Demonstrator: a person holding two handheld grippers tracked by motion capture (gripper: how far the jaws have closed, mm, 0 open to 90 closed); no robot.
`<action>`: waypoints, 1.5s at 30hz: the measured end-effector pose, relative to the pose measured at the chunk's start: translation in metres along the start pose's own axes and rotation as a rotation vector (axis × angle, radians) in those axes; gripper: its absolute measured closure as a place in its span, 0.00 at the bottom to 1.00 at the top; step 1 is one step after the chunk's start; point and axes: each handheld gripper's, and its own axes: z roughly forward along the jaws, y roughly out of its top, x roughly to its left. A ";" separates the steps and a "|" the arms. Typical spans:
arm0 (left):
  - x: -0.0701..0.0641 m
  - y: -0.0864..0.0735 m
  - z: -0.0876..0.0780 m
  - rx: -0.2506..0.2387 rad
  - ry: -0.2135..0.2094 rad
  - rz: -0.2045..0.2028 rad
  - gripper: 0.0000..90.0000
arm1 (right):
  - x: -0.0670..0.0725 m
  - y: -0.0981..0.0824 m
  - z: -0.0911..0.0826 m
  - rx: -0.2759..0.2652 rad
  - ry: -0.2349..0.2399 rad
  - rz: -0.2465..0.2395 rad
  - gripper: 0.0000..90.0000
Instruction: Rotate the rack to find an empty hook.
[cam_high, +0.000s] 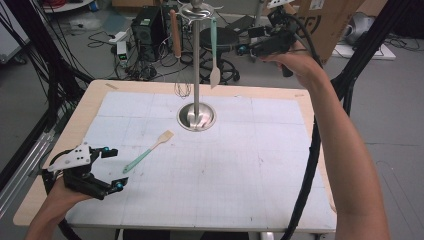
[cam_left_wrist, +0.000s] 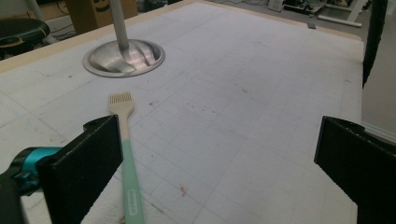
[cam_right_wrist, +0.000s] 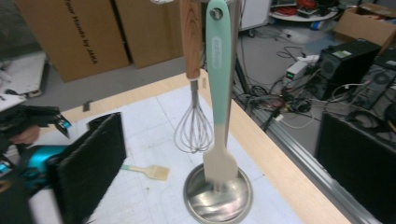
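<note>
Both jaws spread, my left gripper (cam_high: 111, 168) sits near the brush (cam_high: 148, 151); a skewed pinch could flick it away.

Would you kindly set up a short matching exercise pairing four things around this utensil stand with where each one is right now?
Things:
1. spatula
2. whisk
3. pastry brush
4. left gripper

Places:
A. lying flat on the table mat
B. hanging on the stand, wooden handle up
C. low over the table's near left corner, jaws open
D. hanging on the stand, mint handle up

Pairs: 1-D, 2-B, 3-A, 4-C
</note>
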 end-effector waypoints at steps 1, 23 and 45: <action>0.000 0.000 0.000 0.000 -0.002 -0.002 0.02 | -0.001 0.002 0.000 0.000 0.002 -0.003 0.15; 0.000 0.000 0.001 -0.004 -0.011 -0.004 0.02 | -0.008 0.029 0.009 -0.019 -0.081 0.020 0.99; 0.001 0.000 -0.002 -0.016 -0.018 -0.012 0.02 | 0.001 0.047 0.038 -0.008 -0.030 -0.040 0.99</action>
